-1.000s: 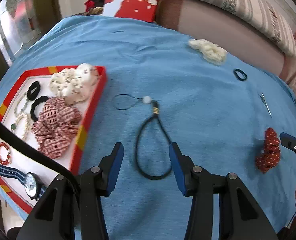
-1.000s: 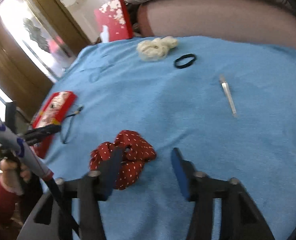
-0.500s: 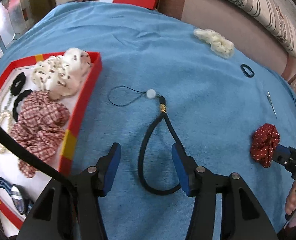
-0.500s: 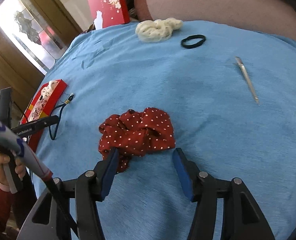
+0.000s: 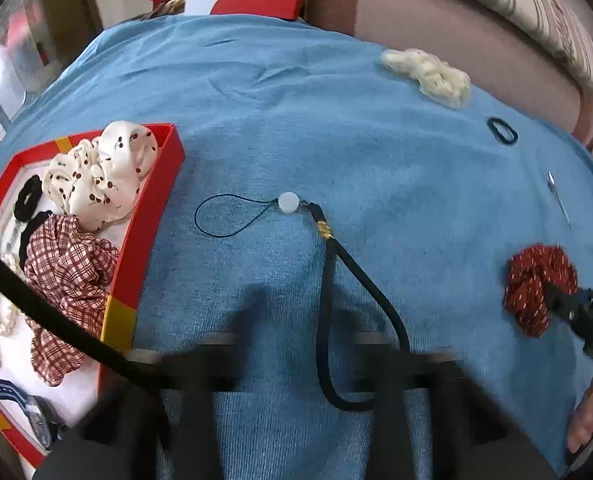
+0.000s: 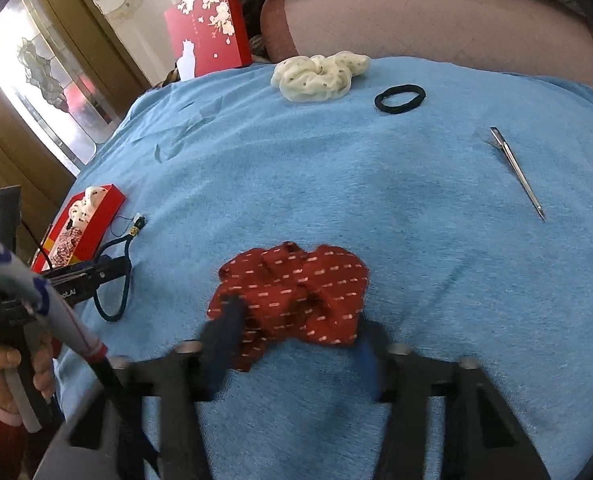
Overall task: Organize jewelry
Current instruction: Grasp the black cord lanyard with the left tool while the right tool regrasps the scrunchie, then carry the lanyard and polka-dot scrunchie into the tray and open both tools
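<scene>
- Scrunchie (image 6: 296, 292), red with white dots, lies between the spread fingers of my right claw (image 6: 292, 344).
- Black cord strap (image 5: 352, 320) loops between my blurred, spread left claw (image 5: 296, 344).
- Red tray (image 5: 136, 256) sits left of it.

Only a fragment, "ot.AI", reads on the left tongs (image 6: 96, 276); nothing else legible.

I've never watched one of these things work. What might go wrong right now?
The right fingers straddle only the near edge of the red scrunchie, so the soft cloth could slip out. The left gripper sits over the thin black cord; its fingers are blurred and might pinch the blue cloth instead.
</scene>
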